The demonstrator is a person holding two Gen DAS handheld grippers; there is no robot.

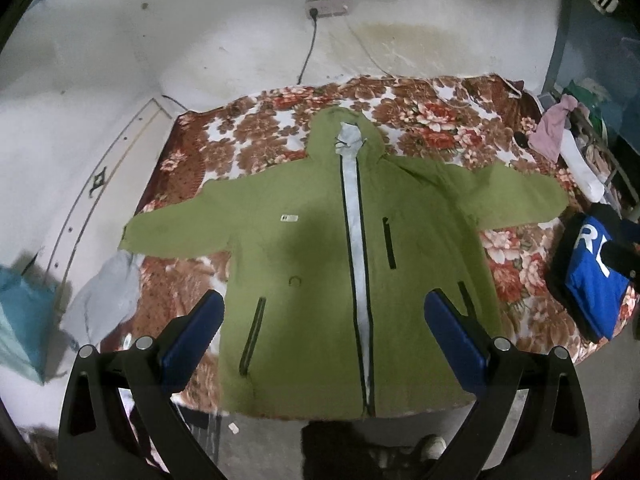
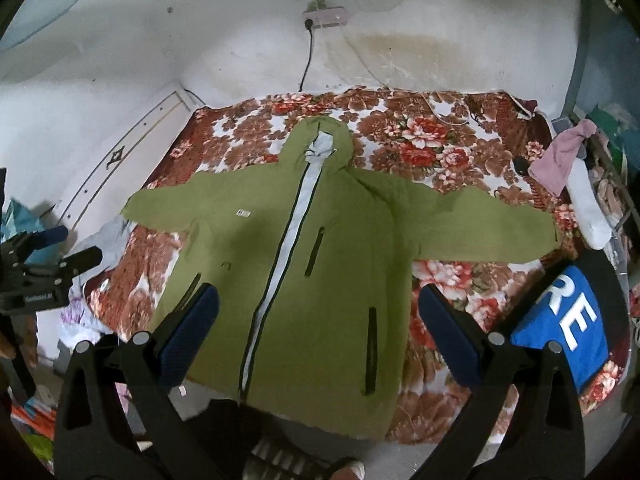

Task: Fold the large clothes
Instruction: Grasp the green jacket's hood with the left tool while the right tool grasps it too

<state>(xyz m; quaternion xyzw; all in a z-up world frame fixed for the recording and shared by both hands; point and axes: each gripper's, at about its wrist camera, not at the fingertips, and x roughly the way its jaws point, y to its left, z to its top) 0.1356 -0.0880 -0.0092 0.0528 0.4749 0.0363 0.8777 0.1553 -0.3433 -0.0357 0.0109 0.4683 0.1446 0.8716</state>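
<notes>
A green hooded jacket (image 1: 312,264) lies flat, front up, on the floral bed (image 1: 420,112), sleeves spread out to both sides, pale zip strip down the middle. It also shows in the right wrist view (image 2: 320,272). My left gripper (image 1: 324,312) is open and empty, held above the jacket's lower hem. My right gripper (image 2: 318,308) is open and empty, above the jacket's lower right part. The left gripper also shows at the left edge of the right wrist view (image 2: 68,246).
A folded blue garment with white letters (image 2: 568,320) lies at the bed's right edge. A pale grey cloth (image 1: 104,300) hangs off the left side. Pink and white clothes (image 2: 576,184) pile at the far right. The bed (image 2: 440,136) meets a white wall behind.
</notes>
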